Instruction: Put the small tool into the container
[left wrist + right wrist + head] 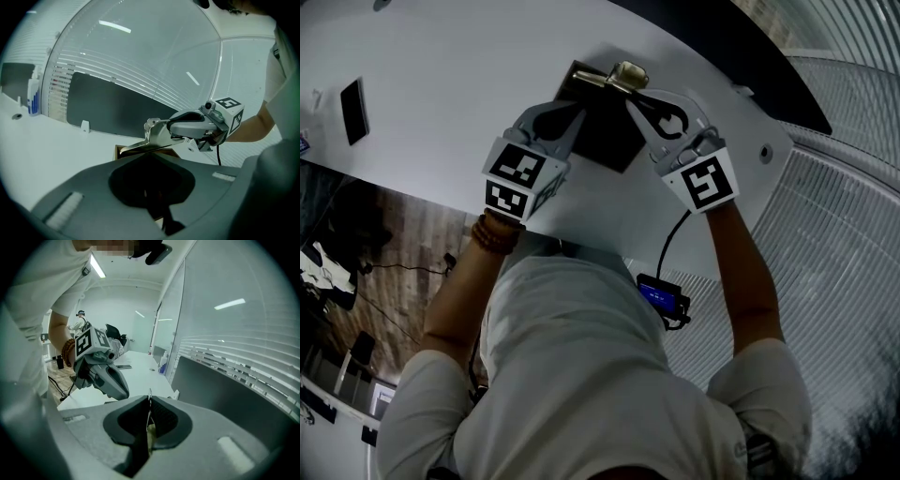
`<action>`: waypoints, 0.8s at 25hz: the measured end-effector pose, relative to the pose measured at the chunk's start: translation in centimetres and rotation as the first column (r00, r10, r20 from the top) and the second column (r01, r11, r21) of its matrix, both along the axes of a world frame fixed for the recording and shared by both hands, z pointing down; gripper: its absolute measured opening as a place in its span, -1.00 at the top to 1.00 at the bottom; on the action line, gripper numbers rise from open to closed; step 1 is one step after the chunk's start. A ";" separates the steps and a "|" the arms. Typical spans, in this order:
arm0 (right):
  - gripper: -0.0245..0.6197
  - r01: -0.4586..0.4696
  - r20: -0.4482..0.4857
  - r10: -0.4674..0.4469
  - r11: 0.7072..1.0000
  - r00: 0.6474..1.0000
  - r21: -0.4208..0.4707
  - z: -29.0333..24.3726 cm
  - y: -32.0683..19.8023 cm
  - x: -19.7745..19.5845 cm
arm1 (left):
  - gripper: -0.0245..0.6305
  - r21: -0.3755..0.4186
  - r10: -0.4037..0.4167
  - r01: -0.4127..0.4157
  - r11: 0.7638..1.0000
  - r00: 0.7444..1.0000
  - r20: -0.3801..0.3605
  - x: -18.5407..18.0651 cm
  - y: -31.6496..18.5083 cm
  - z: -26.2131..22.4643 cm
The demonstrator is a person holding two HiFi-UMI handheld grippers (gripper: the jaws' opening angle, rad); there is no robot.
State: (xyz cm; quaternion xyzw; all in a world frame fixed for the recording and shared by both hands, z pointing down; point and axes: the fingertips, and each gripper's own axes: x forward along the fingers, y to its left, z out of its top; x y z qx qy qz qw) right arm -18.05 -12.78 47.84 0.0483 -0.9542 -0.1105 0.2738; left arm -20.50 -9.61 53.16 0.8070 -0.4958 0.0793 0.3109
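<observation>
Between the jaws of the right claw (630, 92): the small tool (623, 73), a thin piece of pale metal. It is pinched flat and sticks out past the fingertips, and the right gripper view shows its edge in the closed seam. The hold looks like a carrying grip, with the blade free to go in first.

Directly under that claw: the container (617, 157), a dark square box with a paler rim. The tool hangs over its far edge and is not yet inside or released.

On the box's other side, facing the right claw: the left claw (577, 111). Its jaws are drawn together, seemingly on the box's near wall, with a brownish sliver showing between them. Its likely purpose is to steady the box against sliding during the drop.

Beneath both claws: the white desk (469, 84), which carries the box near its edge.

Well off beyond the left claw: a dark phone (353, 111), lying flat and not involved.

Behind the left claw: a beaded bracelet (494, 234) on the person's wrist.
</observation>
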 end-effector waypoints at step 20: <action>0.85 -0.009 0.006 0.009 1.000 1.000 -0.024 2.4 0.2 -0.6 | 0.92 -0.020 -0.002 0.001 1.000 1.000 -0.005 -0.4 0.3 0.2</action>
